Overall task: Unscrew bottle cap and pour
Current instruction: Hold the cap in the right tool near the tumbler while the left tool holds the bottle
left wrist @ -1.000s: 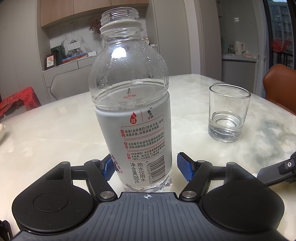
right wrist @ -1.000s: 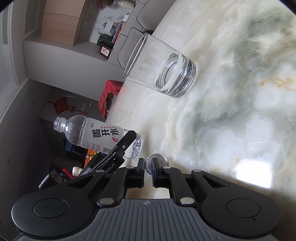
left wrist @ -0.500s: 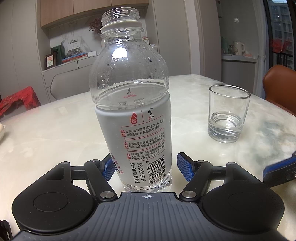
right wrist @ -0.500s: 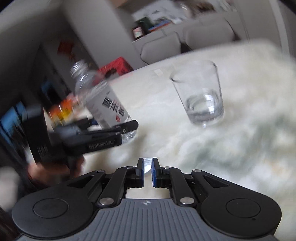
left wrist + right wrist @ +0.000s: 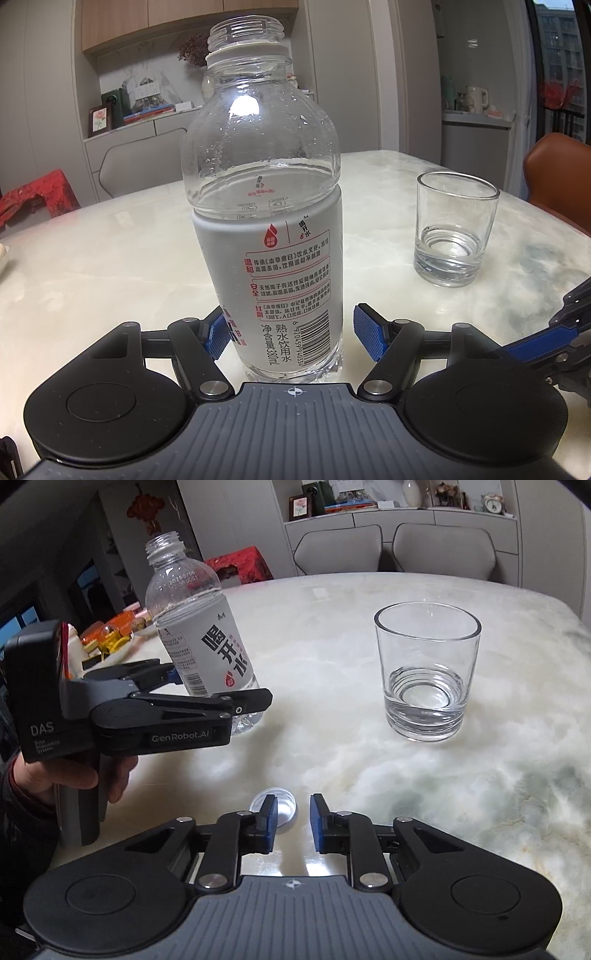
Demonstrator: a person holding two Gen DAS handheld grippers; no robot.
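Note:
An uncapped clear water bottle with a grey label stands upright on the marble table. My left gripper is open around its base, with the right pad clear of the bottle. In the right wrist view the bottle and left gripper are at left, held by a hand. My right gripper is open low over the table. The white cap lies on the marble by its left finger. A short glass stands to the right of the bottle, also in the left wrist view.
An orange chair stands past the table's right edge. Two grey chairs stand behind the far edge. Orange and yellow items lie on the table behind the bottle. One of my right gripper's fingers shows at the left wrist view's right edge.
My right gripper swung from a tilted pose to level, came down to the table and opened. The cap it held now lies on the marble. The left gripper and bottle stayed put.

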